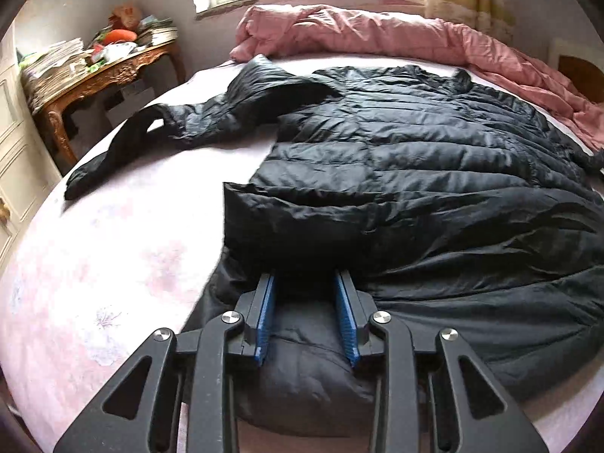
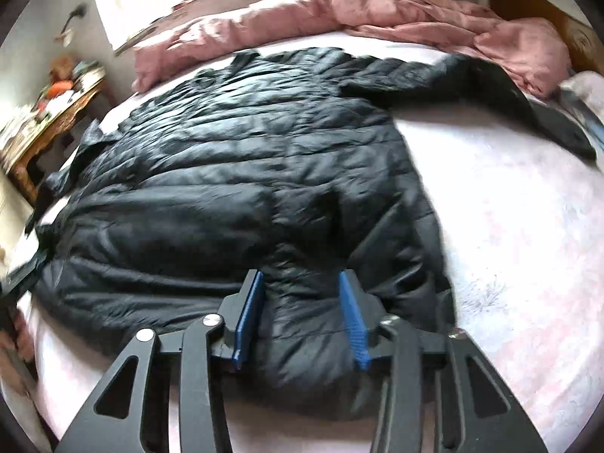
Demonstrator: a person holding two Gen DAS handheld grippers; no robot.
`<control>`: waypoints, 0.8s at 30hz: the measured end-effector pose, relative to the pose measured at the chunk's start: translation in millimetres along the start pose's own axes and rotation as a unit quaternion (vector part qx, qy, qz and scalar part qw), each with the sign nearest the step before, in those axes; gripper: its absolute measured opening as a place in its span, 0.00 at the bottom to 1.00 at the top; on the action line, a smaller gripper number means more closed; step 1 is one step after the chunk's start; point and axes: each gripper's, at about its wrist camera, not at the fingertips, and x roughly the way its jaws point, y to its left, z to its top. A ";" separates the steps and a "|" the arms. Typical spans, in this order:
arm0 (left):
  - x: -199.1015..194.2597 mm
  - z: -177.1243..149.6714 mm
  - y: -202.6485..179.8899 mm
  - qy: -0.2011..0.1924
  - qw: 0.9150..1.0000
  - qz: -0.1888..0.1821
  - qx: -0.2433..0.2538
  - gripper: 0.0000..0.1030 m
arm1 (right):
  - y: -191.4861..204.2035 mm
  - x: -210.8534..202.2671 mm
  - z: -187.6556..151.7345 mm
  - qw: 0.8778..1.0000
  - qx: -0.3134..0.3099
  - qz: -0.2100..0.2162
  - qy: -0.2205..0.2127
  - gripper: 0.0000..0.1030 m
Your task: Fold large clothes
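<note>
Both tools are gripping the near hem of the black jacket (image 1: 396,173): the left tool (image 1: 306,283) and right tool (image 2: 300,279) are each clenching bunched fabric. Ahead, the jacket is lying spread on the bed (image 1: 132,234); next, probably carrying the hem forward toward the collar.

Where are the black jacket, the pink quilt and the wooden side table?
black jacket (image 1: 415,143): left wrist view, quilted back panel.
pink quilt (image 1: 339,34): left wrist view, bunched part under the window.
wooden side table (image 1: 113,75): left wrist view, carved front edge.
</note>
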 end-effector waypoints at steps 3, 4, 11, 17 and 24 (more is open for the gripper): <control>-0.5 -0.8 -3.7 -0.003 1.000 0.022 0.008 0.30 | -4.4 1.9 1.8 1.000 0.001 -0.010 -0.002 0.38; -0.7 -1.0 -5.9 -0.004 1.000 0.026 0.009 0.31 | -5.6 2.7 1.3 1.000 0.002 -0.010 -0.003 0.38; -24.4 2.8 4.5 -0.052 0.999 -0.012 -0.011 0.30 | -8.9 -13.9 3.1 0.995 -0.008 -0.085 -0.054 0.38; -83.8 0.4 -1.9 -0.162 0.985 -0.025 0.053 0.34 | -3.7 -56.9 2.7 0.992 -0.016 -0.049 -0.113 0.40; -113.7 -16.4 -21.1 -0.179 0.975 -0.066 0.116 0.48 | 40.0 -71.1 -12.6 0.988 -0.099 -0.015 -0.115 0.47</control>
